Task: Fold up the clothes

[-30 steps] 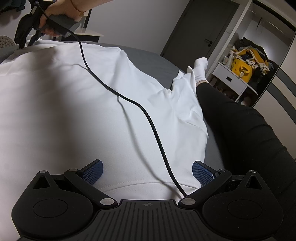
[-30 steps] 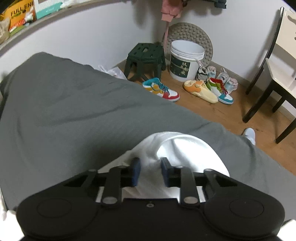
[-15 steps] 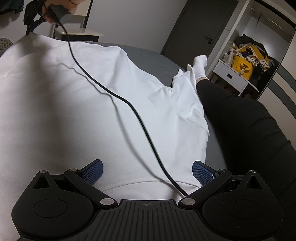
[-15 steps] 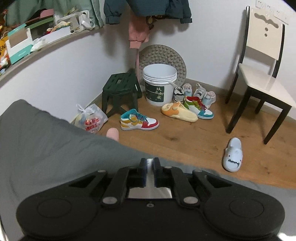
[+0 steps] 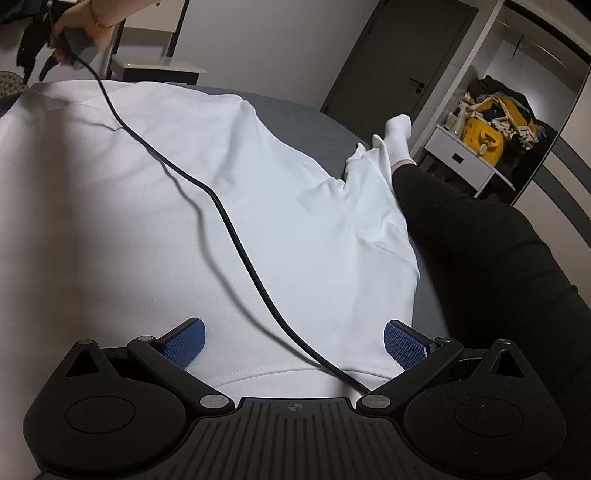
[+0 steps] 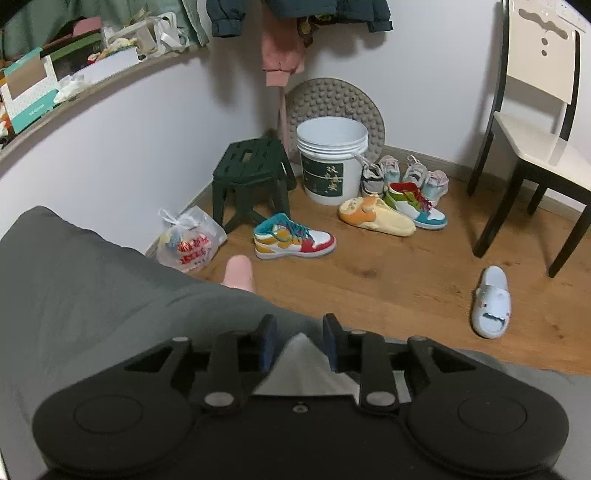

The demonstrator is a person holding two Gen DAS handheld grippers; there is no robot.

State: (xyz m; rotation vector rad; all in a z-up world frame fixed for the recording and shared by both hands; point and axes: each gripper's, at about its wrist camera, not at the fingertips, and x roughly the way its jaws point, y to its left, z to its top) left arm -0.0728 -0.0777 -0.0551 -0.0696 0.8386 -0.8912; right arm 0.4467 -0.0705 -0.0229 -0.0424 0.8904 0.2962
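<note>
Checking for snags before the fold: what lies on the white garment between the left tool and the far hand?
In the left wrist view, a black cable runs across the white garment from the left tool to the far hand; nothing else lies there.

A white garment (image 5: 155,221) is spread over a grey bed (image 5: 295,110), crossed by a black cable (image 5: 236,236). Blue ribbed pads (image 5: 186,341) are seen on the black left tool (image 5: 293,343). At right, black trousers (image 5: 480,258) and a white sock (image 5: 397,138) are shown. In the right view, a dark green stool (image 6: 251,177), a white bucket (image 6: 332,158) and a teal, yellow and red sneaker (image 6: 291,238) are seen on brown wood flooring (image 6: 388,280).
</note>
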